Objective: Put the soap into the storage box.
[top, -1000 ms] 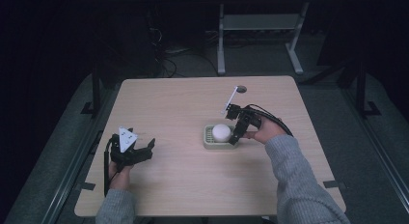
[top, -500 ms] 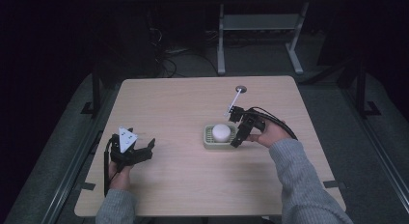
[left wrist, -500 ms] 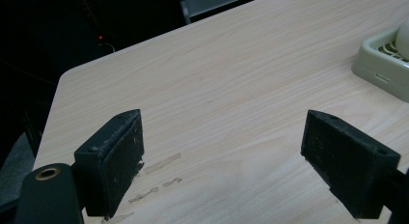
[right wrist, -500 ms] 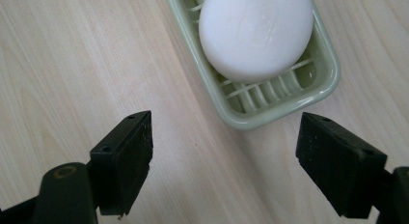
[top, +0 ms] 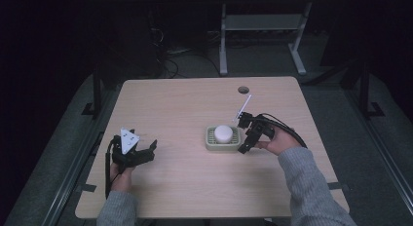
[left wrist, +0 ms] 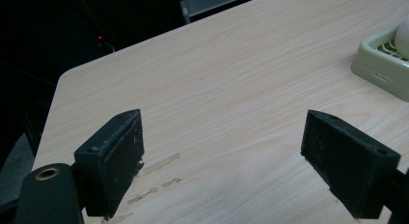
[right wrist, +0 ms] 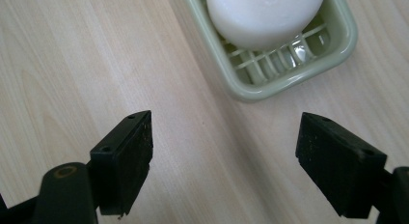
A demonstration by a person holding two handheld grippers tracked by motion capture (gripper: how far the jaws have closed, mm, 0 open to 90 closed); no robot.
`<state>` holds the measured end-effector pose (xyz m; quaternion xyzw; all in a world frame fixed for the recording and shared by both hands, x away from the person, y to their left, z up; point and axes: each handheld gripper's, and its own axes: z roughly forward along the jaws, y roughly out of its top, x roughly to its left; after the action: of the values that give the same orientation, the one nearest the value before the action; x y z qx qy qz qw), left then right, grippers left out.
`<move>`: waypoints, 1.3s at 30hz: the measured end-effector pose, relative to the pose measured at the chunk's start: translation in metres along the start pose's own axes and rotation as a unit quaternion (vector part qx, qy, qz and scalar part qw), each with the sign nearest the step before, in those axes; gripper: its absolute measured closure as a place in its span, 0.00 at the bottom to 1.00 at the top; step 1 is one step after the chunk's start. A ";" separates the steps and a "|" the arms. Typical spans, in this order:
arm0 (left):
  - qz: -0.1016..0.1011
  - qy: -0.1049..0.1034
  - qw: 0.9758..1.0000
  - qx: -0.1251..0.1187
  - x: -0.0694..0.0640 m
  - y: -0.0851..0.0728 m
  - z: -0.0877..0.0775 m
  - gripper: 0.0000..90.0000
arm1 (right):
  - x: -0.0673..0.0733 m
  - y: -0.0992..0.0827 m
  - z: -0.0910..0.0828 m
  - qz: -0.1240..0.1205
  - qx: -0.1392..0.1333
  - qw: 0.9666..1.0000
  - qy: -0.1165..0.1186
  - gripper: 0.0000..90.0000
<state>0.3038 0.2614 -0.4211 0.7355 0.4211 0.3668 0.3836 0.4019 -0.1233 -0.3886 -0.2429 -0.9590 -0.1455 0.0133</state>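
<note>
Eyeing the soap point(right wrist: 264, 14) in its dish point(right wrist: 284, 77), top centre, w/ right gripper point(right wrist: 224, 156) wide & empty (left gripper point(left wrist: 222, 156) too), we'd judge it slick, firm: grip its sides.

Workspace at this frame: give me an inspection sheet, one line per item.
Surface: light wood table, faint scuff marks near the left jaws, round hole near the far edge.
Job's things: white soap bar resting in green slatted soap dish, flat on the table.
Clutter: nothing seen.
Grippers: left gripper open, nothing between its jaws, low over the table's left part; right gripper open, nothing between its jaws, just beside the dish.
Cables: black cable loops from the right gripper; more cables on the floor beyond the table.
Surroundings: dark room, metal table frame behind.
</note>
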 end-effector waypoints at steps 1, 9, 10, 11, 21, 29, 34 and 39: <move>0.000 0.000 1.000 0.000 0.000 0.000 0.000 0.16 | 0.001 -0.002 0.001 0.000 0.000 1.000 0.001 0.22; 0.000 0.001 1.000 0.000 0.000 0.000 0.000 0.16 | 0.004 -0.011 0.003 0.002 -0.004 1.000 0.001 0.22; 0.000 0.001 1.000 0.001 0.000 0.000 0.000 0.16 | 0.004 -0.011 0.003 0.002 -0.004 1.000 0.001 0.22; 0.000 0.001 1.000 0.000 0.000 0.000 0.000 0.17 | 0.004 -0.012 0.004 0.002 -0.004 1.000 0.002 0.22; 0.000 0.001 1.000 0.000 0.000 0.000 0.000 0.17 | 0.008 -0.021 0.004 0.006 -0.008 1.000 0.003 0.23; 0.001 0.001 1.000 0.000 0.000 0.000 0.000 0.16 | 0.012 -0.027 0.005 0.005 -0.007 1.000 0.001 0.23; 0.002 0.001 1.000 0.000 0.000 0.000 0.000 0.16 | 0.014 -0.032 0.005 0.004 -0.008 1.000 -0.002 0.23; 0.002 0.001 1.000 0.000 0.000 0.000 0.000 0.16 | 0.018 -0.037 0.003 0.003 -0.014 1.000 -0.004 0.22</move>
<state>0.3041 0.2612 -0.4214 0.7362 0.4201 0.3681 0.3821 0.3691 -0.1453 -0.3996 -0.2465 -0.9562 -0.1575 0.0068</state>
